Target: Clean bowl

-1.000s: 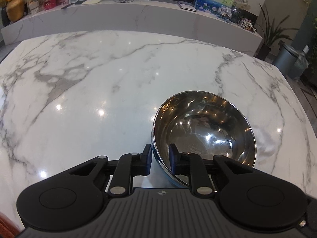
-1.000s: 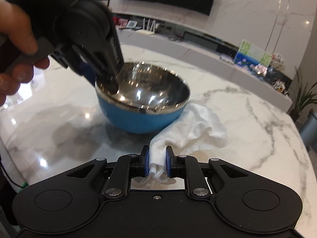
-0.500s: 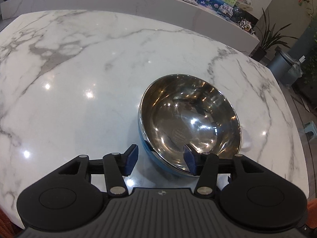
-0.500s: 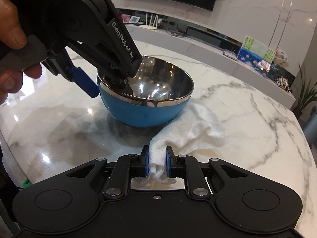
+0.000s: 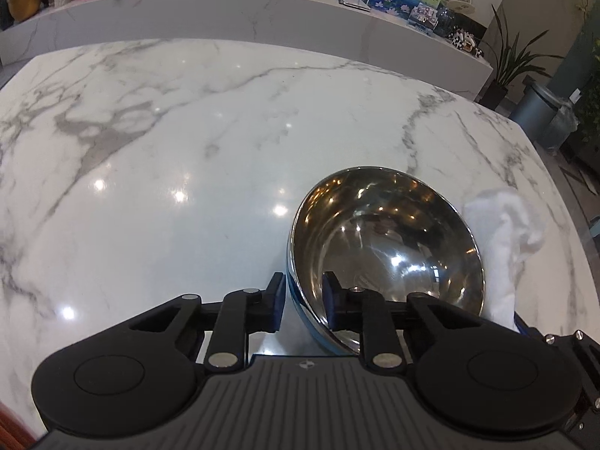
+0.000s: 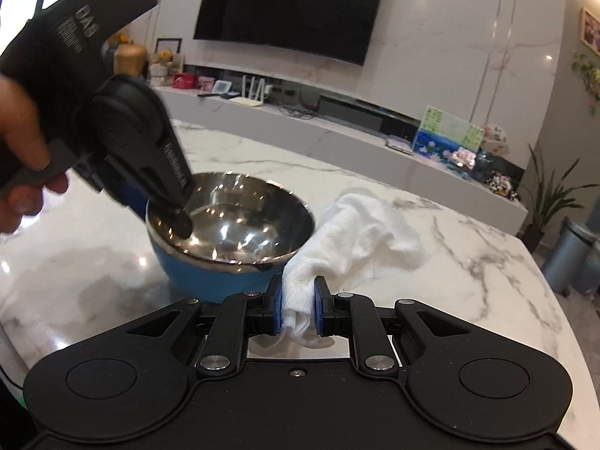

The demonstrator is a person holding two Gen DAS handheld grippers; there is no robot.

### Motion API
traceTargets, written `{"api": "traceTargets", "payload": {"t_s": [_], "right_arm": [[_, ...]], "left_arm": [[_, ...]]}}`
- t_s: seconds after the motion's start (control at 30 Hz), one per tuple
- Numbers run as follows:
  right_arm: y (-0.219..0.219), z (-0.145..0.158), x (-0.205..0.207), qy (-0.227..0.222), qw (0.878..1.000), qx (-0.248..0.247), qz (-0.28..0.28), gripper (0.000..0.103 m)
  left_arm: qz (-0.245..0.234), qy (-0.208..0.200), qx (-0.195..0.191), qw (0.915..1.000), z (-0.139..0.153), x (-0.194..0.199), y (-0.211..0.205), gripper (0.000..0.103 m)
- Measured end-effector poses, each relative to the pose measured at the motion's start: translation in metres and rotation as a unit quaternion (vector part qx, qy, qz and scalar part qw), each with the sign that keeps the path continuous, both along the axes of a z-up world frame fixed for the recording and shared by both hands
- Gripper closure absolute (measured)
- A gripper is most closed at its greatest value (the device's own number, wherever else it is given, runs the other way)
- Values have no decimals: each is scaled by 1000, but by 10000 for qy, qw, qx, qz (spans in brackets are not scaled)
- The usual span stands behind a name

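Note:
A steel bowl (image 5: pixel 386 247) with a blue outside (image 6: pixel 195 273) stands on the white marble table (image 5: pixel 187 150). My left gripper (image 5: pixel 303 300) straddles its near rim, one pad on the blue outer wall and one inside; its jaws are closing and the pads sit against the wall. In the right wrist view a hand holds that left gripper (image 6: pixel 161 213) at the bowl's left rim. My right gripper (image 6: pixel 297 309) is shut on a bunched white cloth (image 6: pixel 360 232), which trails on the table just right of the bowl (image 6: pixel 232 232). The same cloth (image 5: pixel 502 232) shows beside the bowl in the left wrist view.
A long marble ledge (image 5: pixel 262 7) with ornaments and pictures runs behind the table. A grey bin (image 5: pixel 540 112) and a potted plant (image 5: pixel 506 60) stand on the floor past the table's right edge. A dark screen (image 6: pixel 292 7) hangs on the wall.
The left jaws opened wide around the bowl's rim, then closed in on it again. The right gripper tilted up a little, still holding the cloth.

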State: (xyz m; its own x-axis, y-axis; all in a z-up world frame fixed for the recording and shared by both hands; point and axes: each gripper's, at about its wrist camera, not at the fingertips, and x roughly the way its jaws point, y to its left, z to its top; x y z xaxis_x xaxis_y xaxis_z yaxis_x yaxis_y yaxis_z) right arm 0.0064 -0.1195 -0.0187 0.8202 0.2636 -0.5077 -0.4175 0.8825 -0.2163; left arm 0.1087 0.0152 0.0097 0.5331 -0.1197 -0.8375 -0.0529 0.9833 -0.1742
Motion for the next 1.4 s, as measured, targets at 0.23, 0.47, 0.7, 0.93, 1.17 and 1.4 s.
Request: {"api": "traceTargets", "payload": {"t_s": [0.23,0.47,0.7,0.93,1.17,1.4], "right_arm": [[4,-9,10,489,9986,-76,188,88],[6,-21,13,779,9962,-241,301,88],[3,-21,15,755,9966,-219,260,88],[-8,-8,12,158,9997,-108,-138,88],[-10,-5,13,123,9998,147,-32,88],[-2,-11,13,397,9991,34,142,88]], "left_arm": [[138,34,-152,9998,-1,-4,4,72],[191,241,-383,9988,-8,-9,5,56],[18,258,-306,9992,-11,-10,2,71],[-43,168,-59,9998,-8,-6,2,83],[-142,-73,354,9992,0,-2,-5,87],[-35,-88,198,9998,0,-3,-1,86]]}}
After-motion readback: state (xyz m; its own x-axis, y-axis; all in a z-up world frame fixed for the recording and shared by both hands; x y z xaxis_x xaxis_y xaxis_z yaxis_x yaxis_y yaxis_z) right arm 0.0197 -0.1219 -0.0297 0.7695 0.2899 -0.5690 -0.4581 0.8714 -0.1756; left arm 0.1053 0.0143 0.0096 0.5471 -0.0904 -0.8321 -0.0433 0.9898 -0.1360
